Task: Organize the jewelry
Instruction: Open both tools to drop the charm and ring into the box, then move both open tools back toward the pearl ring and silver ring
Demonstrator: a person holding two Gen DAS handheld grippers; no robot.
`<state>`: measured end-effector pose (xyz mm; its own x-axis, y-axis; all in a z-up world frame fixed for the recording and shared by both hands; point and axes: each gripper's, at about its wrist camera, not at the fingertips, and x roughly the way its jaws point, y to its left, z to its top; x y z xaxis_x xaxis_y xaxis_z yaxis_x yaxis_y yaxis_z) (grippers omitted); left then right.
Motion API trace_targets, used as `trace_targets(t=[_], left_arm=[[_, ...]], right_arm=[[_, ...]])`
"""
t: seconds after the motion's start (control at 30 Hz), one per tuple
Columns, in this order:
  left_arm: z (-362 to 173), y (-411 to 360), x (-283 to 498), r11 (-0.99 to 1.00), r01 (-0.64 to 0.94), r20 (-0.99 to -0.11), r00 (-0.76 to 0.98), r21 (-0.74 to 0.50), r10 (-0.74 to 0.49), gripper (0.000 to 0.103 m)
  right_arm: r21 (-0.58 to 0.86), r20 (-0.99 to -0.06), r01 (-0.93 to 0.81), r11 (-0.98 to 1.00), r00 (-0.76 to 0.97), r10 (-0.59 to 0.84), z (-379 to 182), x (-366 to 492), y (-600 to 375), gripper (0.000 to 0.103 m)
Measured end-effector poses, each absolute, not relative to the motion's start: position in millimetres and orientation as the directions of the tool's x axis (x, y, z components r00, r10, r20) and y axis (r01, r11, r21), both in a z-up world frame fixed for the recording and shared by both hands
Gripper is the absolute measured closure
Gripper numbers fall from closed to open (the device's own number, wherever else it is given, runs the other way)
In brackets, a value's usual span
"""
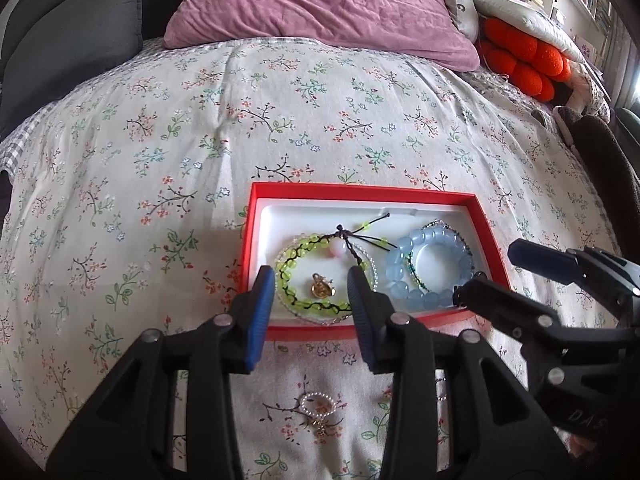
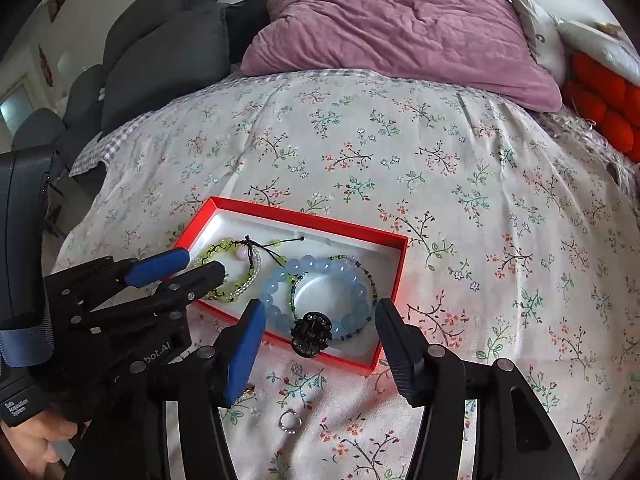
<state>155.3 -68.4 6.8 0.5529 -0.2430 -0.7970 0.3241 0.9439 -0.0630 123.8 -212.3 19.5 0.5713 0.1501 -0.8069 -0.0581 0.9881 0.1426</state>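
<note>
A red box [image 1: 256,232] with a white lining lies on the floral bedspread. Inside are a green bead bracelet [image 1: 298,254], a gold charm [image 1: 322,288], a pale blue bead bracelet [image 1: 404,276] and a thin dark beaded strand. My left gripper [image 1: 312,284] hovers open over the green bracelet and charm and holds nothing. My right gripper [image 2: 320,312] is open above the box's near edge, with a black sparkly clip [image 2: 312,336] lying below, between its fingers. A small pearl ring [image 1: 318,404] and a silver ring [image 2: 290,422] lie loose on the bedspread in front of the box.
A purple pillow [image 1: 320,4] lies at the head of the bed, orange cushions [image 1: 524,56] at the far right and grey cushions [image 2: 160,52] at the far left. A hand [image 2: 36,436] holds the left gripper's handle. The bedspread stretches wide beyond the box.
</note>
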Motion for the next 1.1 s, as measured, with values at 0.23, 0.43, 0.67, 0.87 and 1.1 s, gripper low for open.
trace_targets(t=[0.23, 0.43, 0.67, 0.87, 1.1], left_arm=[[14, -64, 147, 0.941, 0.333, -0.797, 0.553, -0.056, -0.243, 0.048], [23, -58, 135, 0.947, 0.319, -0.798, 0.565, -0.024, -0.211, 0.02], [18, -51, 121, 0.944, 0.331, -0.831, 0.527, 0.009, -0.177, 0.01], [17, -42, 106, 0.937, 0.348, -0.836, 0.521, 0.022, -0.174, 0.006], [16, -24, 96, 0.942, 0.336, -0.846, 0.501, -0.006, -0.184, 0.005]], right_arm=[[0.134, -0.806, -0.055, 0.989, 0.575, 0.142, 26, 118, -215, 0.041], [0.126, -0.808, -0.062, 0.99, 0.572, 0.139, 32, 106, -219, 0.033], [0.095, -0.821, -0.064, 0.993, 0.559, 0.115, 31, 88, -219, 0.024], [0.053, -0.843, -0.091, 0.994, 0.529, 0.093, 24, 70, -212, 0.02], [0.036, -0.871, -0.12, 0.992, 0.484, 0.09, 12, 55, -205, 0.02]])
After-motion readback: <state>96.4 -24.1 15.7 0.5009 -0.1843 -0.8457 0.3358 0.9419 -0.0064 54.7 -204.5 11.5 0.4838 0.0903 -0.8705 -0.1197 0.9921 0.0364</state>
